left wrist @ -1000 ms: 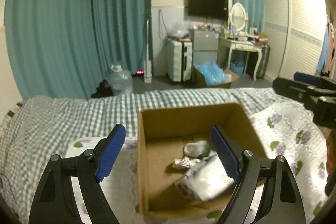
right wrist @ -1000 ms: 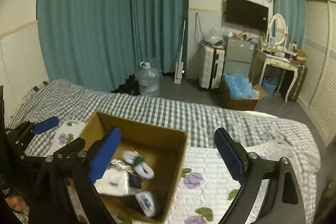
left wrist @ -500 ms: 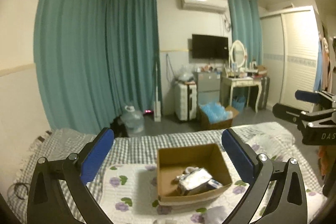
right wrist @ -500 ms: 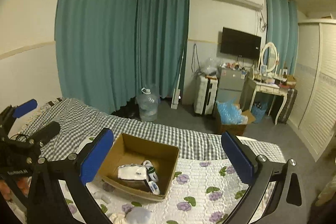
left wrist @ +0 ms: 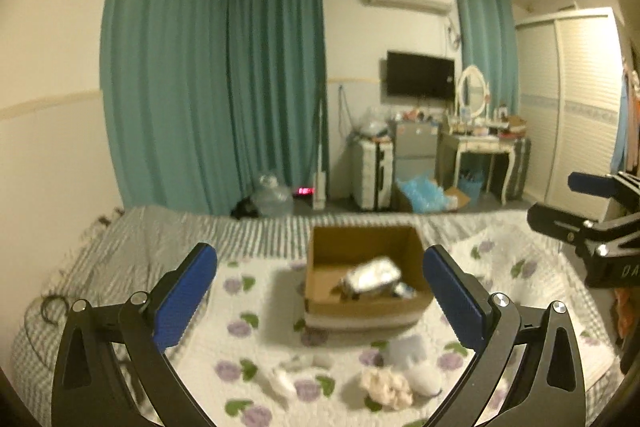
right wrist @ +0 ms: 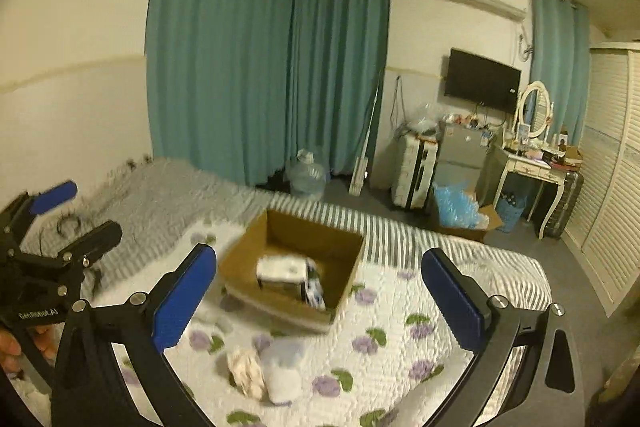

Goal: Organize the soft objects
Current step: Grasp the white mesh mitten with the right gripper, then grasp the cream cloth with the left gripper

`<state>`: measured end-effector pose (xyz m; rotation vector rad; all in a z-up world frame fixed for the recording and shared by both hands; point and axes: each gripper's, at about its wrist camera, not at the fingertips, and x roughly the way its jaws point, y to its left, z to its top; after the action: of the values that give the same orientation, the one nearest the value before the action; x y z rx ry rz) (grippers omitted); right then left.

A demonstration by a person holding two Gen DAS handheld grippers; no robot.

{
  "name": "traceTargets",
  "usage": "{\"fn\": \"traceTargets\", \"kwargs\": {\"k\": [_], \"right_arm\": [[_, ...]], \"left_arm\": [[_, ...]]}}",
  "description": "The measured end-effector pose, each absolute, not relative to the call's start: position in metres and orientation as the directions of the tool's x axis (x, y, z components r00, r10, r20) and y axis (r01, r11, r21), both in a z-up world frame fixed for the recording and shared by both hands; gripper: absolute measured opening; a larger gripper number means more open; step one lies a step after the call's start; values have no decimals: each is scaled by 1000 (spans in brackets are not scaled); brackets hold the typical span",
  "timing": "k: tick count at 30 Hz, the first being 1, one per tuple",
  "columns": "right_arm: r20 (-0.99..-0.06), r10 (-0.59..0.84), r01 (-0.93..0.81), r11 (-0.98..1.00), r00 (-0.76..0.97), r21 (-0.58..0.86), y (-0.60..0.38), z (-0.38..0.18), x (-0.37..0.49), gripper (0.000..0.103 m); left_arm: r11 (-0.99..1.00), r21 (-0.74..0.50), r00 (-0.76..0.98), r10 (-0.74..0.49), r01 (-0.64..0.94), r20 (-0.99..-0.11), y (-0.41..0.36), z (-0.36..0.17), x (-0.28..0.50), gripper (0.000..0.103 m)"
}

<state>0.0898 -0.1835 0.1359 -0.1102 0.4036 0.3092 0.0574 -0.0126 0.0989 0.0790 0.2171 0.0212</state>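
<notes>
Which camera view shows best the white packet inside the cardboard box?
The right wrist view: the white packet is less blurred and seen more from above in the cardboard box. The left wrist view shows it smeared and partly behind the front wall.

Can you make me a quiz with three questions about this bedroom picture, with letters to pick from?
1. Where is the cardboard box?
A. On the flowery quilt
B. On the floor
C. On the dressing table

2. What colour are the curtains?
A. Red
B. Teal
C. Yellow

3. What are the left gripper and right gripper doing?
A. Both squeezing a sock
B. One shut, one open
C. Both open, holding nothing

Answers:
1. A, the box sits on the quilt with purple flowers.
2. B, the long drapes are blue-green.
3. C, each pair of blue pads stands wide apart with nothing between them.
</notes>
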Motion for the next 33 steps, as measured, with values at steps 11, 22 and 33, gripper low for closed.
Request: {"fn": "traceTargets", "kwargs": {"k": [11, 22, 33], "right_arm": [[-617, 295, -400, 916, 729, -35, -159, -9, 151, 103], [-746, 347, -469, 882, 568, 54, -137, -120, 205, 98], [-756, 441, -543, 829, 483, 137, -129, -133, 202, 47]], "left_arm": [[995, 7, 878, 92, -100, -470, -12, -22, 109, 103], [981, -4, 770, 150, -194, -620, -11, -100, 146, 103], [982, 26, 703, 154, -189, -695, -12, -119, 157, 103]]}}
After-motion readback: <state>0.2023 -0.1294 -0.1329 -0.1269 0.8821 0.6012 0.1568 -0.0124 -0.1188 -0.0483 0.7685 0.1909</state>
